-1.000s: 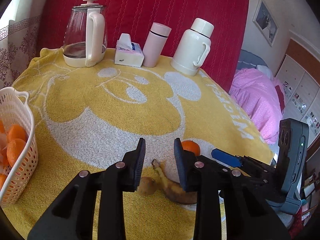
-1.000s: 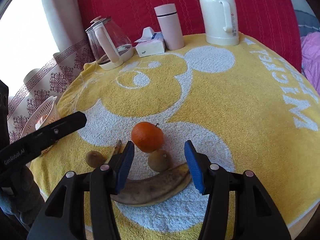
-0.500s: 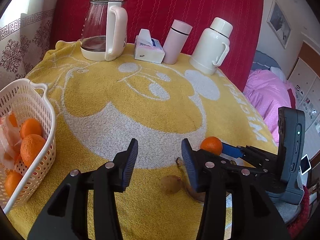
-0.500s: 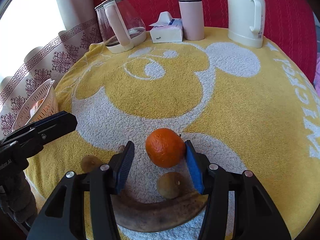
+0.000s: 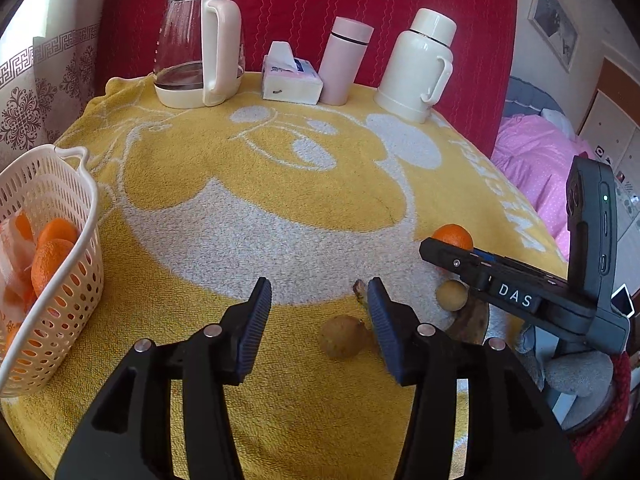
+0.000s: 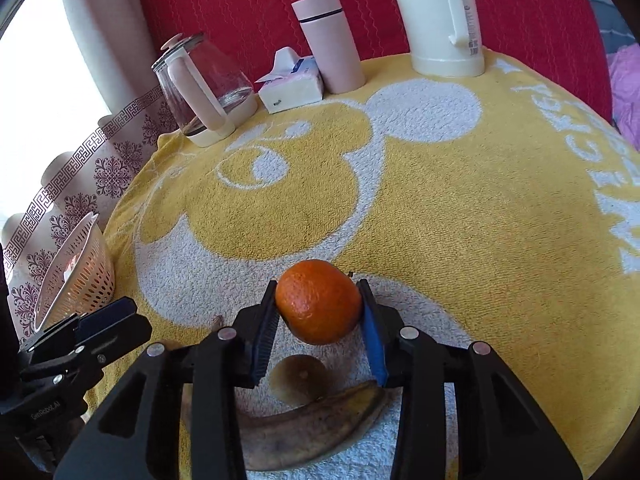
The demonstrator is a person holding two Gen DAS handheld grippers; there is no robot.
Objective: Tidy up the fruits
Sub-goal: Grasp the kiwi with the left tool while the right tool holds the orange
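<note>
- Orange (image 6: pixel 318 302) sits clamped between the pads of the right gripper (image 6: pixel 319 312), both pads pressing its sides; cannot tell if it still touches the towel.
- Directly below it in the right wrist view: a small brown round fruit (image 6: pixel 298 376), then a browned banana (image 6: pixel 304 432) curving along the near edge of the yellow towel (image 6: pixel 460 200).
- Left gripper (image 5: pixel 320 308) jaws spread wide, nothing between them; it hangs over the towel's near edge.
- Second small brown fruit (image 5: pixel 344 338) lies on the towel just beside the left gripper's right finger (image 5: pixel 384 336).
- White basket (image 5: pixel 60 280) at the towel's left edge, well apart from the loose fruit, holds several oranges (image 5: pixel 52 252).
- Back row against the red cloth: glass kettle (image 5: pixel 196 48), tissue pack (image 5: pixel 290 78), pink tumbler (image 5: pixel 344 60), white thermos (image 5: pixel 420 64).
- Pink bedding (image 5: pixel 536 160) off to the right.
</note>
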